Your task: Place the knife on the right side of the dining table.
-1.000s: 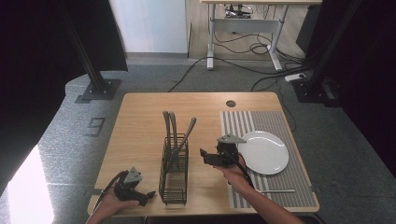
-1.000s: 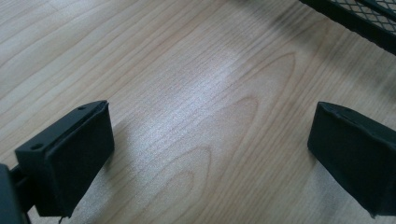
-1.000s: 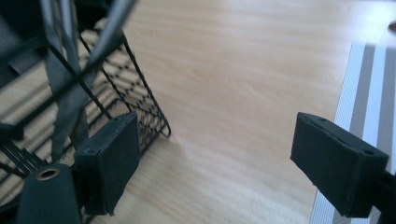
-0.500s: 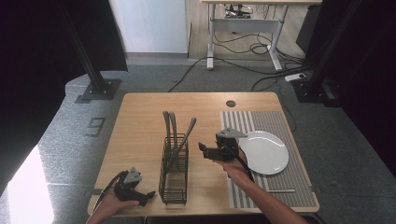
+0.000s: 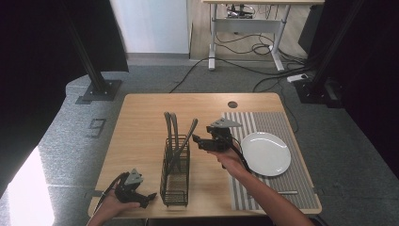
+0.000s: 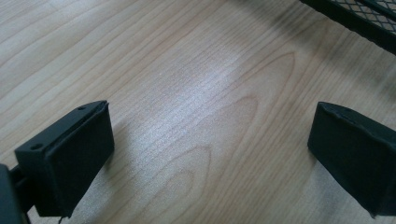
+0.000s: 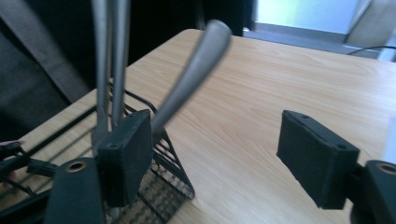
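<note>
A black wire cutlery basket (image 5: 175,181) stands on the wooden table (image 5: 141,122), left of the middle. Two grey utensil handles (image 5: 170,128) stand upright in it and a third handle (image 5: 191,132) leans right. My right gripper (image 5: 197,142) hovers level just right of the leaning handle, pointing at it. In the right gripper view the gripper (image 7: 219,154) is open and its jaws have just been closing with nothing between them. The leaning handle (image 7: 196,70) runs behind the left pad (image 7: 126,154). My left gripper (image 5: 148,197) rests open by the basket's near left corner, over bare wood (image 6: 201,116).
A white plate (image 5: 266,153) lies on a grey striped mat (image 5: 282,125) at the right. A thin metal utensil (image 5: 282,192) lies on the mat near the front edge. A small round hole (image 5: 232,104) marks the table's far side. The basket's corner (image 6: 355,16) is close to the left gripper.
My right gripper has risen and moved away from the person, closer to the top of the leaning handle. The left gripper has stayed put.
</note>
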The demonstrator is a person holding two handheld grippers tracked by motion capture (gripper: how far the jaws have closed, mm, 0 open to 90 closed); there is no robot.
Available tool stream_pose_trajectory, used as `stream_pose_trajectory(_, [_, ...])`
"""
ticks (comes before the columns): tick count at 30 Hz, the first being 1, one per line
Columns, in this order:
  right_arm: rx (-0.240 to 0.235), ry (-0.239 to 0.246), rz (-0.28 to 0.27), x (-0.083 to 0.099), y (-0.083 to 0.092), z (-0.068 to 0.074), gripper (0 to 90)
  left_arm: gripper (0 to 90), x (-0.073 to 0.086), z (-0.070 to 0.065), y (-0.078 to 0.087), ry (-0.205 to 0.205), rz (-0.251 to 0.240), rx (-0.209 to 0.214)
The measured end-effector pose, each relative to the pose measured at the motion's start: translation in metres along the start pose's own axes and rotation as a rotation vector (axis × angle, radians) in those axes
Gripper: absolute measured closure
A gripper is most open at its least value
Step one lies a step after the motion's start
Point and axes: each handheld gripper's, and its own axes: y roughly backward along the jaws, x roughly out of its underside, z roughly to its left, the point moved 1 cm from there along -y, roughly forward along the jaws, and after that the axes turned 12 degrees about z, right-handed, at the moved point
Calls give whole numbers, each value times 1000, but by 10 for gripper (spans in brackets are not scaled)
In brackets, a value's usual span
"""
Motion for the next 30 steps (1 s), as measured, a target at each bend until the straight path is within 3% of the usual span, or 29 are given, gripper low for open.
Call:
stream_pose_trajectory(4, [-38, 14, -1, -7, -8, 1, 329, 1, 0, 0, 0, -1, 0, 1])
stream_pose_trajectory(11, [-77, -29, 14, -14, -25, -4, 391, 1, 0, 0, 0, -4, 0, 2])
stream_pose_trajectory(17, [-194, -65, 17, -14, -37, -10, 576, 0, 0, 0, 0, -5, 1, 2])
stream_pose_trajectory(21, [-235, -62, 15, -15, -38, -9, 628, 0, 0, 0, 0, -5, 1, 2])
stream_pose_trajectory(24, [-228, -71, 19, -15, -38, -10, 658, 0, 0, 0, 0, -5, 1, 2])
stream_pose_trajectory(30, [-264, -87, -11, -17, -27, -9, 743, 0, 0, 0, 0, -5, 1, 3])
